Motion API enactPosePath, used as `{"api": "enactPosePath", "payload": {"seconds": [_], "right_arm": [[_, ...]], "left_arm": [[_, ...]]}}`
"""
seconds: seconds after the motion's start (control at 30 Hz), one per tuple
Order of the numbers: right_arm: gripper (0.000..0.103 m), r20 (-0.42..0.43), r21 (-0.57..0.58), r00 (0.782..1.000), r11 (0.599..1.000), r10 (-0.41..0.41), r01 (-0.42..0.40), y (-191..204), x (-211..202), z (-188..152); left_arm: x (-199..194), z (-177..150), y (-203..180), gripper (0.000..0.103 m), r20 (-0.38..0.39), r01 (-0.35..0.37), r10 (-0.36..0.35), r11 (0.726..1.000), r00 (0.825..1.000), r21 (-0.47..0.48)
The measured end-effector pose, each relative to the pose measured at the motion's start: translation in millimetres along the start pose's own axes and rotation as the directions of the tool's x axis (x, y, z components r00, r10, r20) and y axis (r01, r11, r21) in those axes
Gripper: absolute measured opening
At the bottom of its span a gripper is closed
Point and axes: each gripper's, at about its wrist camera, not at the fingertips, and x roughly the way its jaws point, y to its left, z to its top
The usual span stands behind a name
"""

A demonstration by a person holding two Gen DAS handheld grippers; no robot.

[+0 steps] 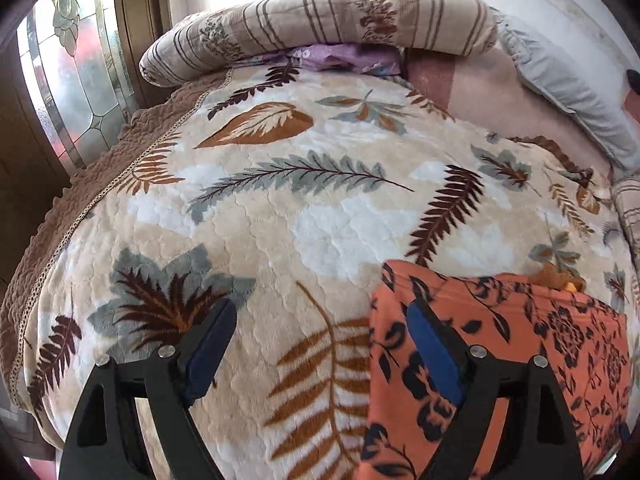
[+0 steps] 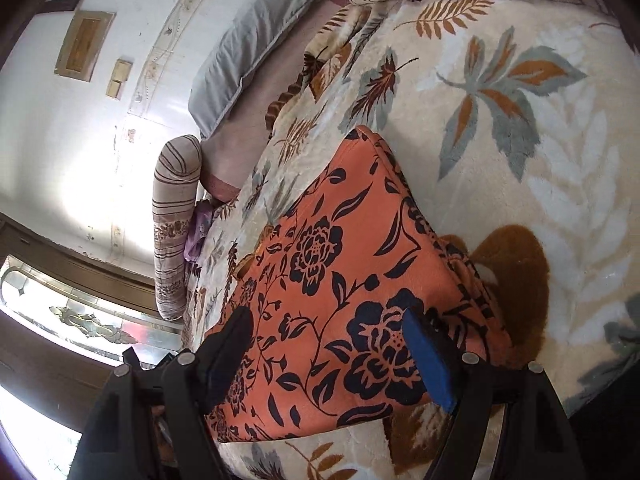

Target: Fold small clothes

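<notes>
An orange garment with a dark floral print (image 1: pixel 500 360) lies folded flat on the leaf-patterned bed blanket (image 1: pixel 280 208). In the left wrist view it lies at the lower right. My left gripper (image 1: pixel 320 344) is open and empty, its right finger over the garment's left edge, its left finger over the blanket. In the right wrist view the garment (image 2: pixel 340 280) fills the middle. My right gripper (image 2: pixel 328 352) is open and empty, hovering over the garment's near part.
A striped rolled quilt (image 1: pixel 320 20) and a grey pillow (image 1: pixel 568 80) lie at the head of the bed. A leaded glass window (image 1: pixel 68 80) stands at the left. The white wall (image 2: pixel 80 140) borders the bed.
</notes>
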Motion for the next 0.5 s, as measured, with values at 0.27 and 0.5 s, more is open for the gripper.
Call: {"api": "enactPosePath", "payload": {"seconds": [0.27,0.5], "right_arm": [[0.08,-0.048,0.23,0.999,0.973,-0.012,0.023,-36,-11,-42],[0.08,0.044,0.332,0.999,0.943,0.009,-0.023,-51,-2,-20]], "left_arm": [[-64,-86,-61,0.088,0.02,0.132,-0.135,0.986,0.991,0.1],[-58,-117,-123,0.088,-0.052,0.195,-0.189,0.968,0.981,0.158]]}}
